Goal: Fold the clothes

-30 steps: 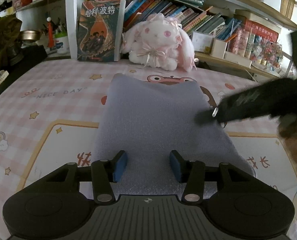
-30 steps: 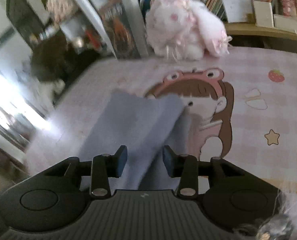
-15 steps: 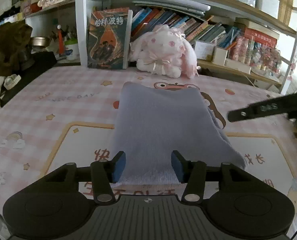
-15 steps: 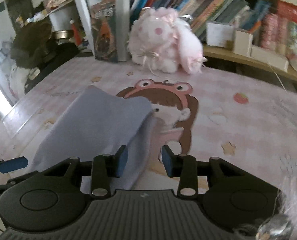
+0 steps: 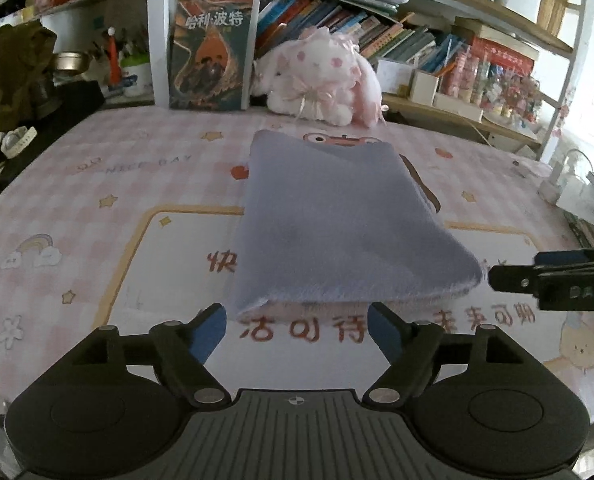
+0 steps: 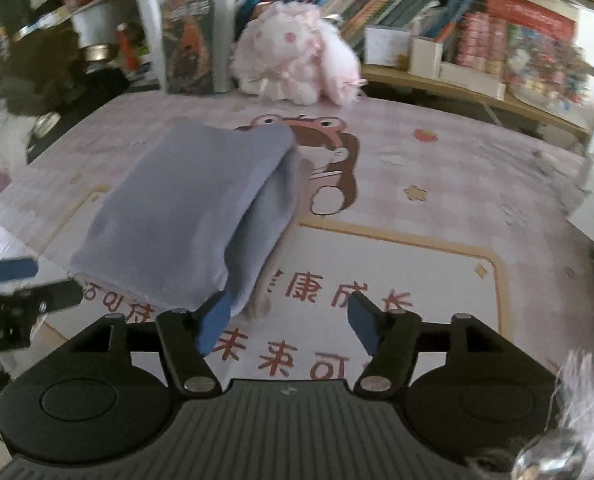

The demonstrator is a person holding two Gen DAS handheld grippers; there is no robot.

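**Both claws off the cloth, folded stack sitting dead ahead**

So here's where I'm at. My left claw (image 5: 297,330) has its blue pads spread wide with nothing between them. The cloth (image 5: 329,220), a soft grey-blue piece, lies folded on the mat (image 5: 97,208) straight in front of that claw, its near edge just past the tips. Its long axis runs directly away from me, near end by my fingers, far end pointing toward the plush (image 5: 317,80) at the back. It looks wider at my end and narrower at the far end, though that could just be the fisheye. The near left corner is lifted a little so you can see layers underneath.

My right claw (image 6: 287,322) is spread apart too, gripping nothing. From that side the cloth (image 6: 185,208) sits ahead and to the left, running diagonally, near end by my left pad, far end angling up and to the right toward the frog-hat cartoon (image 6: 321,152) printed on the mat. The side facing this claw gapes open like a pocket, upper layer draped over a lower one. The cloth's near corner lies right at my left pad; I can't tell if they actually touch.

Each claw shows up at the edge of the other's view, level with the cloth's near end.
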